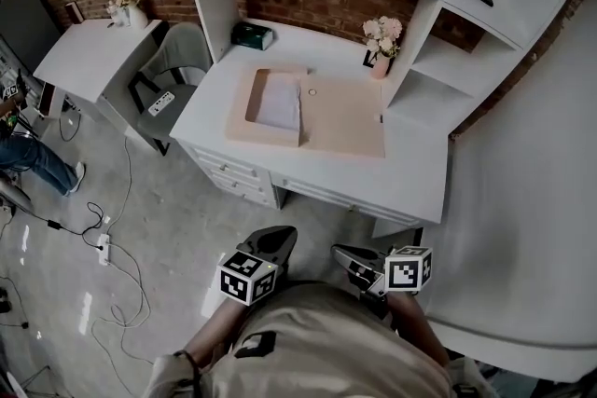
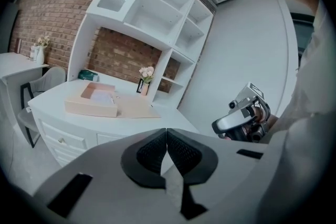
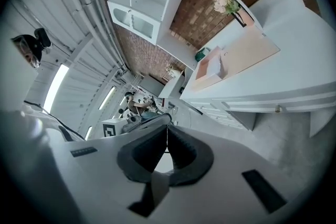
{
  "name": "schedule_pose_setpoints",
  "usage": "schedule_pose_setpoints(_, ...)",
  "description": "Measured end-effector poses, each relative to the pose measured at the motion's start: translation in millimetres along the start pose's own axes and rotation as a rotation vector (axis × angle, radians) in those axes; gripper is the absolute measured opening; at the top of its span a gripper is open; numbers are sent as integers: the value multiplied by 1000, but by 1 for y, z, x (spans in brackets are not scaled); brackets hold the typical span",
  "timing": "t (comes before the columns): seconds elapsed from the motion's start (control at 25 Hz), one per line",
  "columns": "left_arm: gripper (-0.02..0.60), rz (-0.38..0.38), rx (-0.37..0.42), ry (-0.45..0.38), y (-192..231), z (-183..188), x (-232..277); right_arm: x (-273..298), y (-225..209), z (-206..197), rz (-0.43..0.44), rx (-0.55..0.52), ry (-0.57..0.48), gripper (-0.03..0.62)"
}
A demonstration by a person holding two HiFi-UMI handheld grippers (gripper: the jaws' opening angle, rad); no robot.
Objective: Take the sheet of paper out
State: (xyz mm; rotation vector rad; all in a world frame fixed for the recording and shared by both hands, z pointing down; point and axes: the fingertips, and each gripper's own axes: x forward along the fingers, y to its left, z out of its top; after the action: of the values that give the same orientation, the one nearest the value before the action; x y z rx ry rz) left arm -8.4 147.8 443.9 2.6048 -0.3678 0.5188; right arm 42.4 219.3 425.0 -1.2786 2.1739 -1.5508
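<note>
Head view says we haven't really started: the sheet of paper (image 1: 278,104) sits inside the open tan box (image 1: 264,131) on the left part of the desk (image 1: 410,177), untouched, so the whole pick is left to do. We're standing in front of the desk, well short of it. Our left gripper (image 1: 276,238) is pinched closed on nothing, aimed at the desk and slightly down. Right gripper (image 1: 347,254), same deal: jaws together, empty.

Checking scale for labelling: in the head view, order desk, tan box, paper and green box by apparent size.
Largest to smallest:
desk
tan box
paper
green box, though it sits farther back, which shrinks it.
</note>
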Motion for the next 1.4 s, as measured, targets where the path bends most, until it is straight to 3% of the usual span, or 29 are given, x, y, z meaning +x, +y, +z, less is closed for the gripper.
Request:
schedule_pose_setpoints(0.68,18,31,-45,-95,109,35,-46,104,26,32,-13,-33,55,26)
schedule_pose_setpoints(1.4,18,46,-94,-107,161,37,-61,160,27,37,-23,-26,139,26)
